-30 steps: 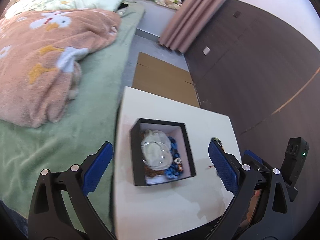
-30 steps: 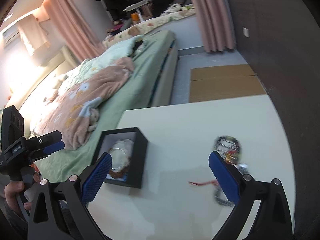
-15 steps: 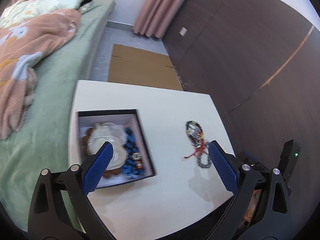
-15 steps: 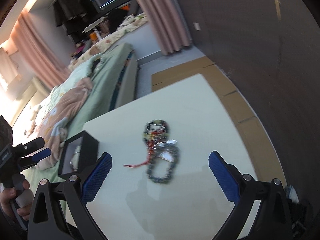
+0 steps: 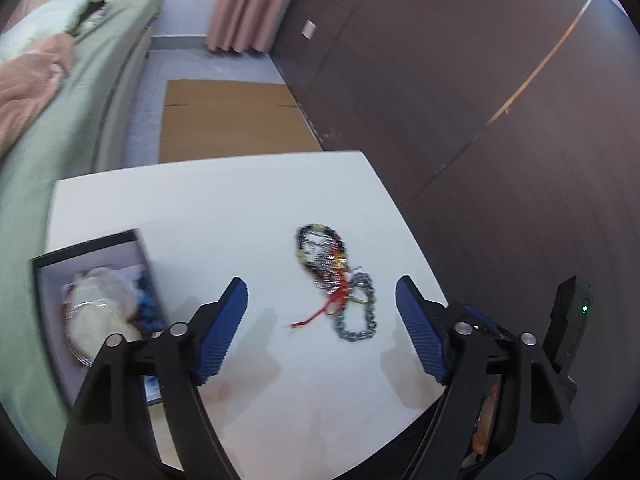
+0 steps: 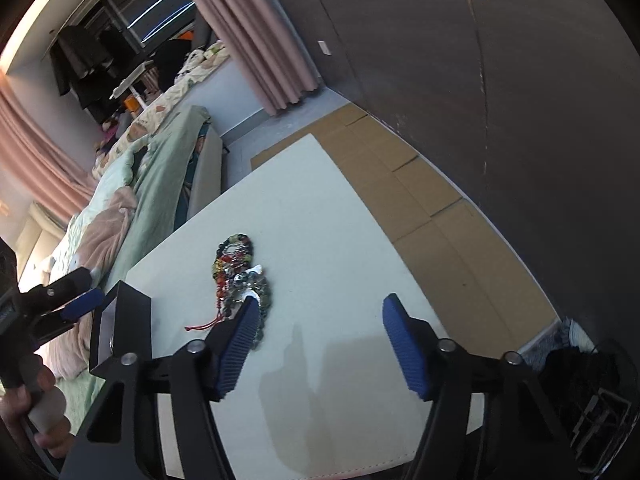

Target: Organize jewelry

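Both grippers hover spread and empty: the left gripper (image 5: 320,320) faces the jewelry, the right gripper (image 6: 318,334) sits just beside it. Beyond them a tangled heap of bead bracelets (image 5: 322,258), a silver chain (image 5: 360,316) and a red cord (image 5: 316,314) lies mid-table (image 5: 224,208), right of the open black box (image 5: 90,304). It looks light, limp and snag-prone; pinching the chain loop seems best.

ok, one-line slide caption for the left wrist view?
Open left hand-held gripper hovers over tangled bracelets on the white table, black jewelry box to the left.

one box (image 5: 90,276), one jewelry pile (image 5: 334,276), two grippers (image 5: 320,320)
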Action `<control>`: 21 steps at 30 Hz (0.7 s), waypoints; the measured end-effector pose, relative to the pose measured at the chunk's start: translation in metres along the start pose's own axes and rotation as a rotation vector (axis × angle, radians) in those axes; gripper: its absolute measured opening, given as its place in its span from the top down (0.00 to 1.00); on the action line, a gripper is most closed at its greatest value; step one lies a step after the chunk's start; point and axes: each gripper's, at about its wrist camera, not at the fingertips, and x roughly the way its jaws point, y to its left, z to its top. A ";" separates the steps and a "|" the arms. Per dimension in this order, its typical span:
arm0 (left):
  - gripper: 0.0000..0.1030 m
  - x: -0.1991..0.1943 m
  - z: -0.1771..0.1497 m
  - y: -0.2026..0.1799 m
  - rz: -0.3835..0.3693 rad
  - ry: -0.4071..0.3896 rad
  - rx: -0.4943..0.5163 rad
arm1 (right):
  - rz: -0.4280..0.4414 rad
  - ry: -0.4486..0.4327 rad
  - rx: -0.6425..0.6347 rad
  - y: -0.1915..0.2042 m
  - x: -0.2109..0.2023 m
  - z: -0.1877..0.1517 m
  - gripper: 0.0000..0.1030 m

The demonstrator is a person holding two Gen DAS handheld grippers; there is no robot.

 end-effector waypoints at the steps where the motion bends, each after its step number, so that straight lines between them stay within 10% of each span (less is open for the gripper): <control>1: 0.31 0.006 0.001 -0.003 -0.005 0.008 0.006 | 0.000 0.002 0.003 0.000 0.001 0.000 0.40; 7: 0.54 0.046 0.003 -0.013 -0.035 0.074 -0.007 | -0.013 -0.005 0.002 0.000 0.001 0.002 0.41; 21: 0.66 0.099 0.012 -0.013 -0.018 0.152 -0.041 | 0.028 0.065 0.023 -0.006 0.015 0.004 0.45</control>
